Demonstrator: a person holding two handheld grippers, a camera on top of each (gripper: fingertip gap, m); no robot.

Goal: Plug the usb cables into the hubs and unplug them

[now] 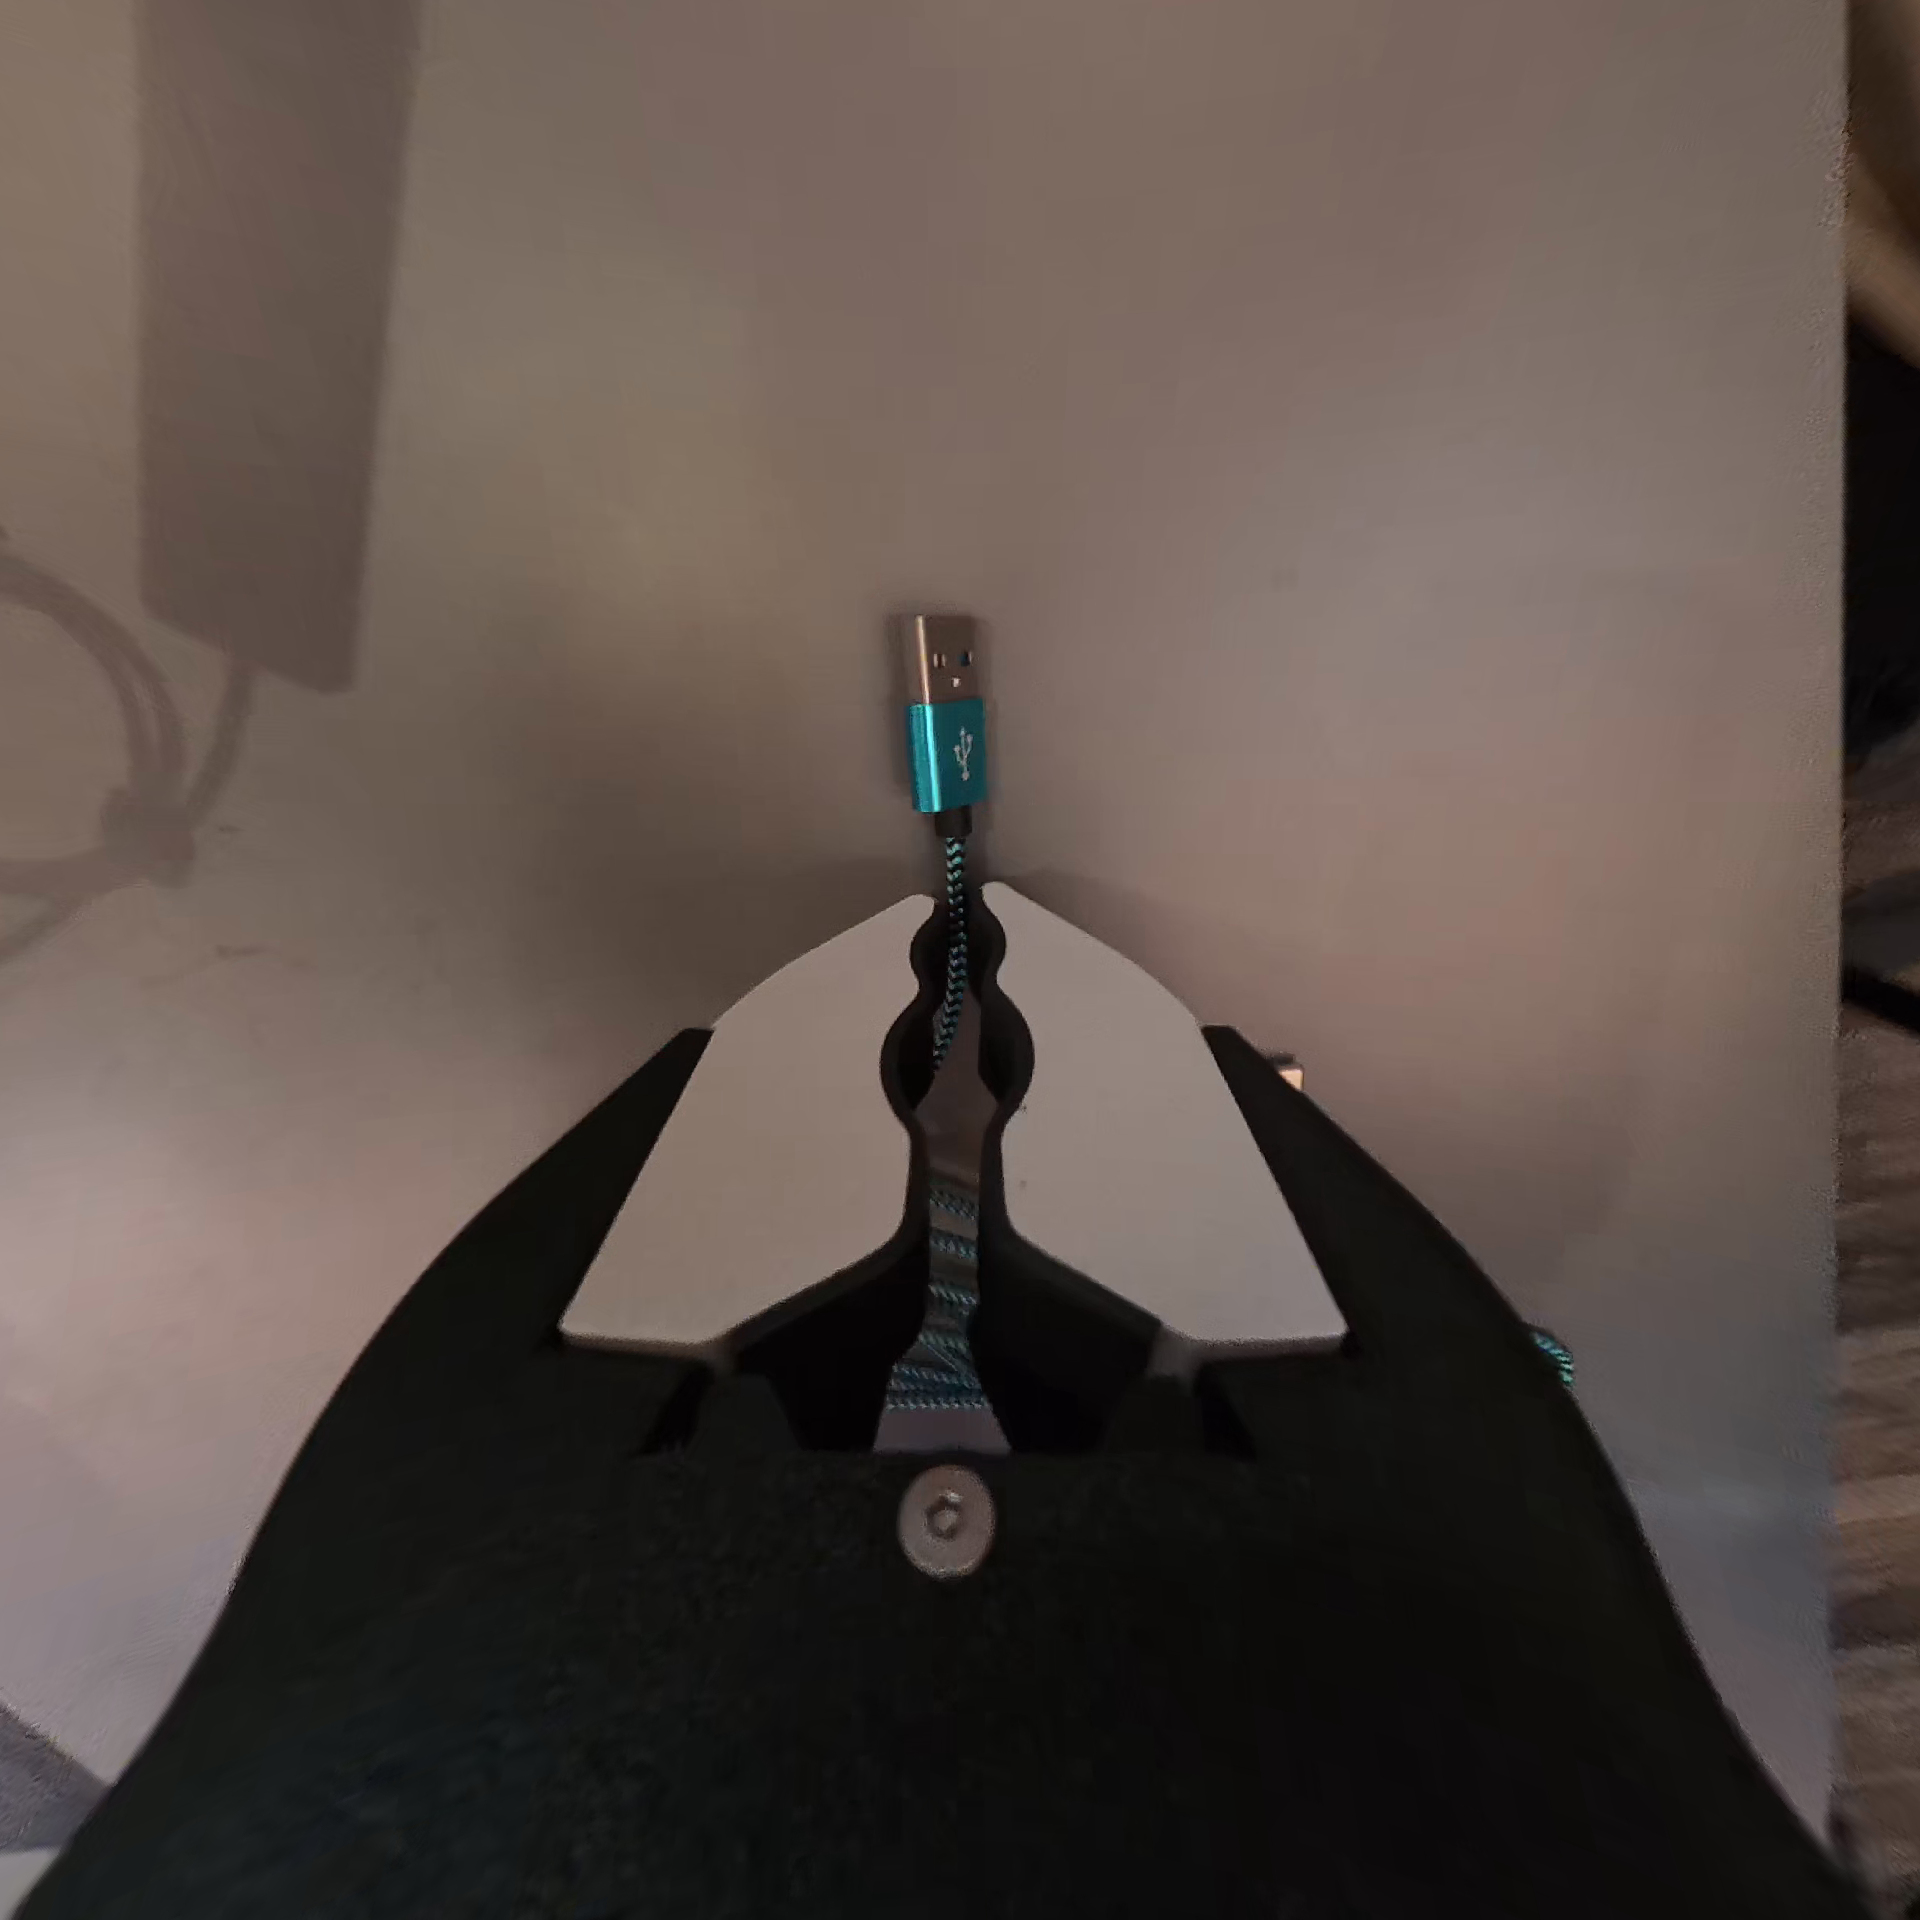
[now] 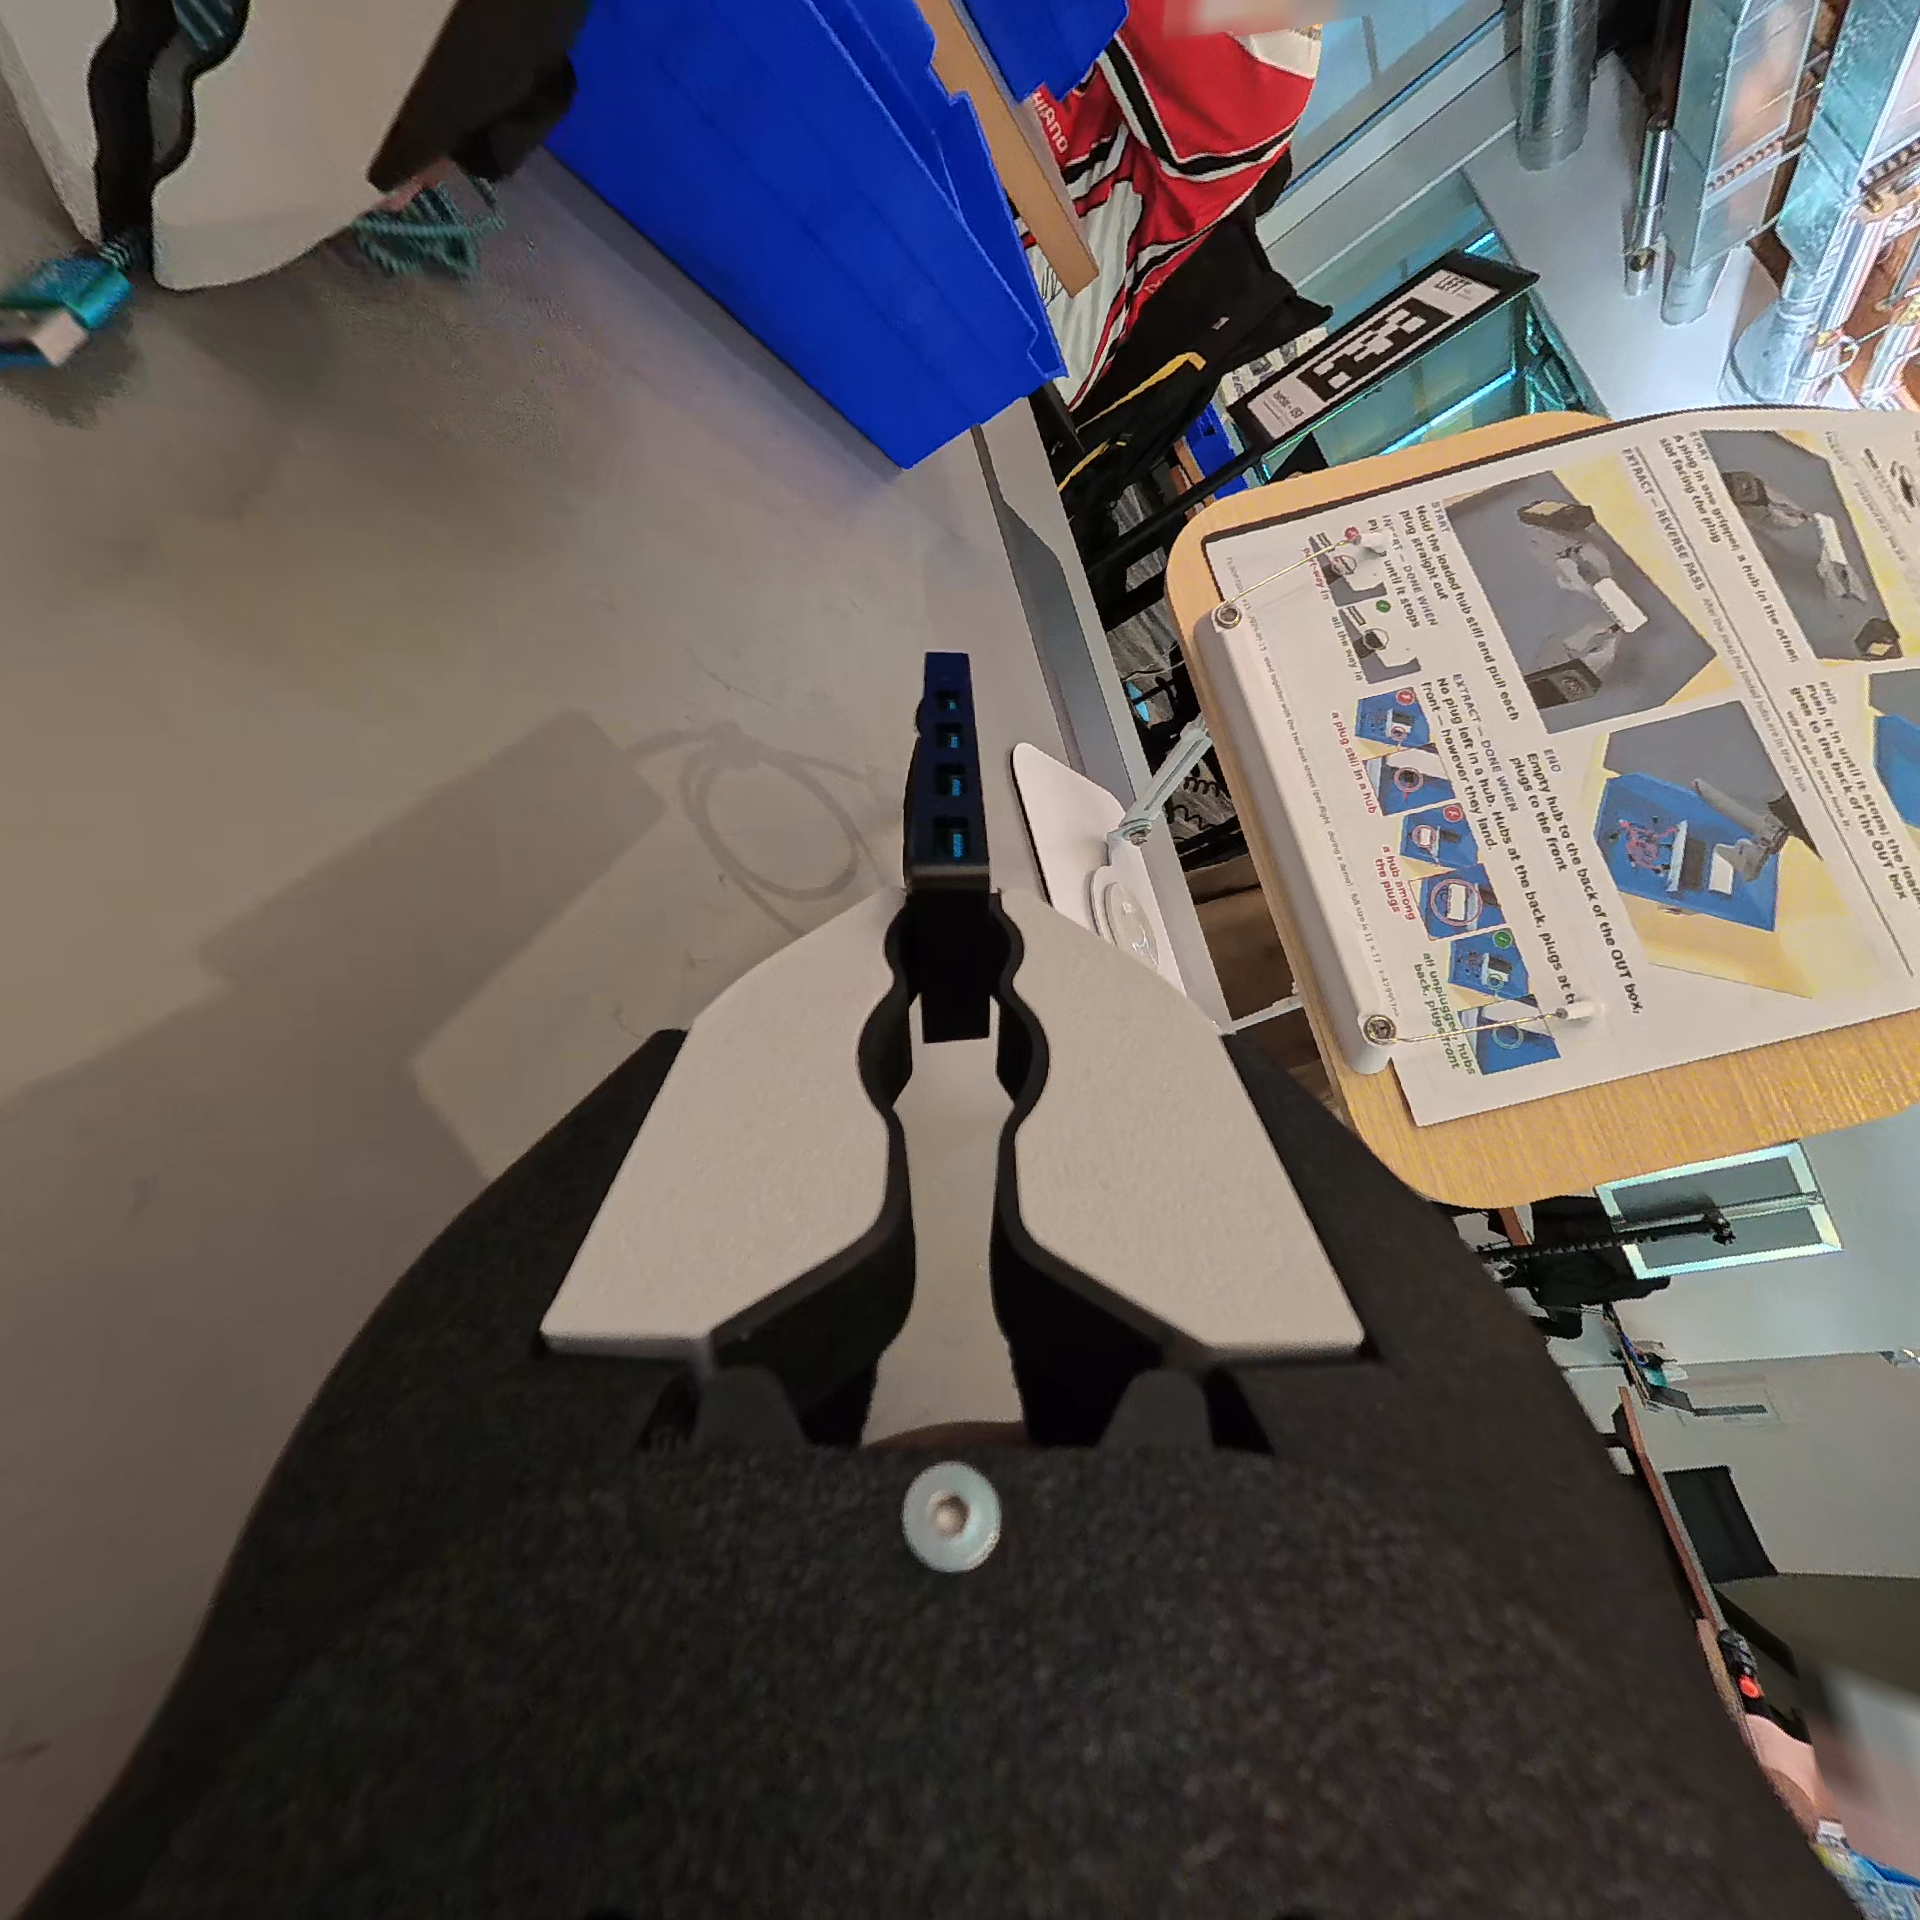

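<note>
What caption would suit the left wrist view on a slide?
Left tongs shut on a teal braided USB cable, its silver plug pointing forward above a plain grey tabletop.

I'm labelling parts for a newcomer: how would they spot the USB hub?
Start at the grey table beside the blue bins. The right gripper holds the USB hub above it: a dark blue bar with four ports in a row.
</note>
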